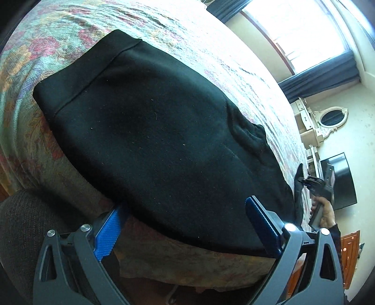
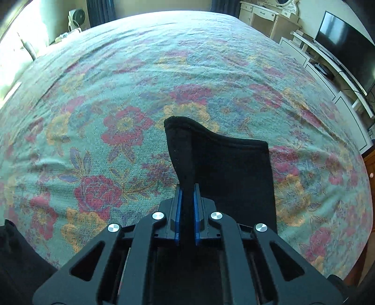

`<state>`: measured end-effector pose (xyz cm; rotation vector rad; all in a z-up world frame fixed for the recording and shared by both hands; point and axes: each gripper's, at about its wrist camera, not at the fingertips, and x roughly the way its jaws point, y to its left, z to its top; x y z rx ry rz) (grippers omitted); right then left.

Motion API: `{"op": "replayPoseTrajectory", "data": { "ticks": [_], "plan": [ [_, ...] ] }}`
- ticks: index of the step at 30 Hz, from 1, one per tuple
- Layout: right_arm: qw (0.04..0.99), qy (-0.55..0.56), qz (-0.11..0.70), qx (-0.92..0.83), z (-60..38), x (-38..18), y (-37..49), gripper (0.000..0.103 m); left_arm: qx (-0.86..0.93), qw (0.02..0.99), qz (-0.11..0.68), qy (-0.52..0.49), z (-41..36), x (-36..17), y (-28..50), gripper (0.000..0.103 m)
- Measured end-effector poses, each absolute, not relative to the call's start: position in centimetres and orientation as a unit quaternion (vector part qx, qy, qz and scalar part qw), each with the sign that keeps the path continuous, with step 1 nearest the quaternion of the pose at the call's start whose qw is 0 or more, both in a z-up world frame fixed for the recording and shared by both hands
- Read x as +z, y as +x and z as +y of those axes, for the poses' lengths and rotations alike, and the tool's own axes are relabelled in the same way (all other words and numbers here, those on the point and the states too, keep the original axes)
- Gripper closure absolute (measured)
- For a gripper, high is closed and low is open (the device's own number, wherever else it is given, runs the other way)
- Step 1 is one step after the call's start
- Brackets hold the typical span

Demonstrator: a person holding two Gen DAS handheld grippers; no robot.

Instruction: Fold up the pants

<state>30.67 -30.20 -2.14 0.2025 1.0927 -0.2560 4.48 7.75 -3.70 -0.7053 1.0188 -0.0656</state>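
Black pants (image 1: 159, 140) lie spread on the floral bedspread (image 1: 58, 47), waistband toward the upper left of the left wrist view. My left gripper (image 1: 185, 225) stands wide open over the near edge of the pants, blue pads on either side, nothing pinched. In the right wrist view my right gripper (image 2: 187, 206) is shut on a black fold of the pants (image 2: 220, 164); the cloth stands up between its blue pads and drapes to the right. That right gripper (image 1: 311, 181) also shows at the far right of the left wrist view, held by a hand (image 1: 324, 211).
The bedspread (image 2: 140, 93) covers a wide bed. A white dresser with an oval mirror (image 1: 332, 117) and a dark television (image 2: 344, 44) on a white unit stand beyond the bed's edge. Blue curtains (image 1: 321, 75) frame a bright window. A white fan (image 2: 76, 17) stands far left.
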Motion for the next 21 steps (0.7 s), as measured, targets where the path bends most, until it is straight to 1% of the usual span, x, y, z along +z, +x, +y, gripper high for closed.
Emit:
{"op": "replayPoseTrajectory", "data": {
  "ticks": [5, 10, 15, 21],
  "plan": [
    [0.875, 0.143, 0.451, -0.105, -34.2, 2.4, 24.3, 0.096, -0.082, 0.797, 0.48, -0.356, 3.9, -2.9, 4.7, 0.006],
    [0.891, 0.187, 0.401, -0.104, -38.3, 5.3, 18.0, 0.096, -0.132, 0.784, 0.476, -0.376, -3.1, -1.9, 4.7, 0.006],
    [0.893, 0.229, 0.375, -0.098, -41.0, 5.8, 13.6, 0.096, -0.197, 0.798, 0.447, -0.355, -10.9, 0.2, 3.4, 0.006],
    [0.893, 0.268, 0.348, -0.092, -42.9, 5.2, 9.3, 0.096, -0.253, 0.771, 0.452, -0.37, -19.6, -1.2, 4.2, 0.006]
  ]
}}
